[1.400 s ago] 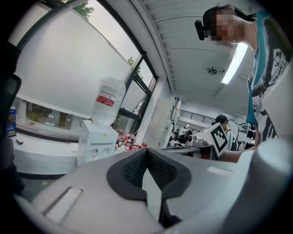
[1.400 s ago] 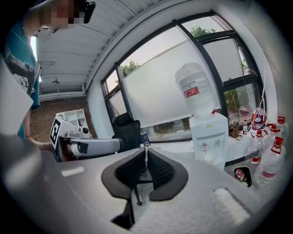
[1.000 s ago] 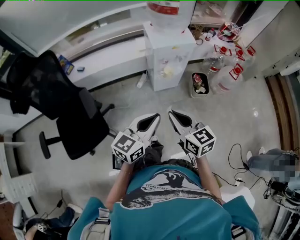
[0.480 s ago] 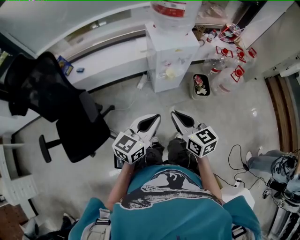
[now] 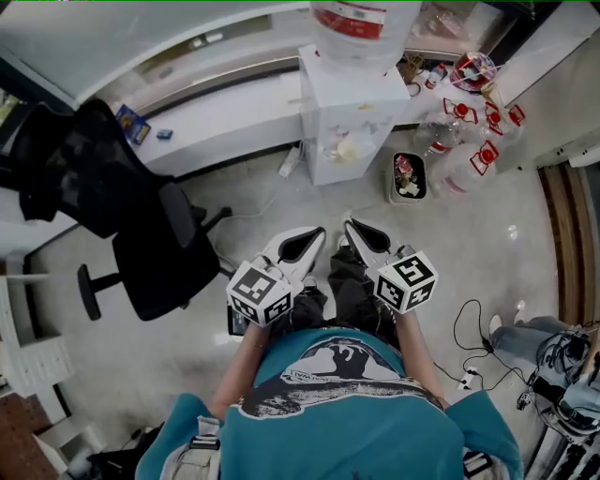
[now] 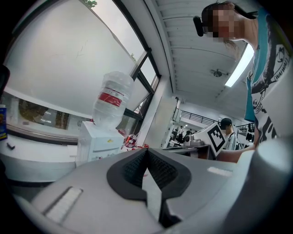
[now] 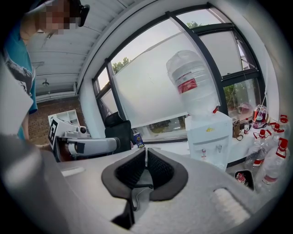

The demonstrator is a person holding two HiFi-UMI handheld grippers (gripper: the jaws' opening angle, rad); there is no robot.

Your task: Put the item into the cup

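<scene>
No cup or loose item can be made out in any view. My left gripper [image 5: 317, 233] and right gripper [image 5: 350, 226] are held side by side in front of the person's body, over the floor, both pointing toward a white water dispenser [image 5: 347, 112]. Both are shut with nothing between the jaws. In the left gripper view the dark pads [image 6: 137, 167] meet at the tip of the left gripper [image 6: 146, 151]. The right gripper view shows the right gripper [image 7: 145, 150] closed the same way, with the dispenser [image 7: 208, 135] ahead of it.
A big water bottle [image 5: 361, 21] tops the dispenser. A black office chair [image 5: 141, 225] stands left, a curved white counter [image 5: 216, 117] runs behind. A small bin [image 5: 408, 178] and several red-capped plastic bottles [image 5: 469, 141] sit right of the dispenser. Cables [image 5: 478, 328] lie on the floor.
The person has stepped a little forward, so the dispenser and the floor shift in the head view. Both grippers stay shut and hold the same pose.
</scene>
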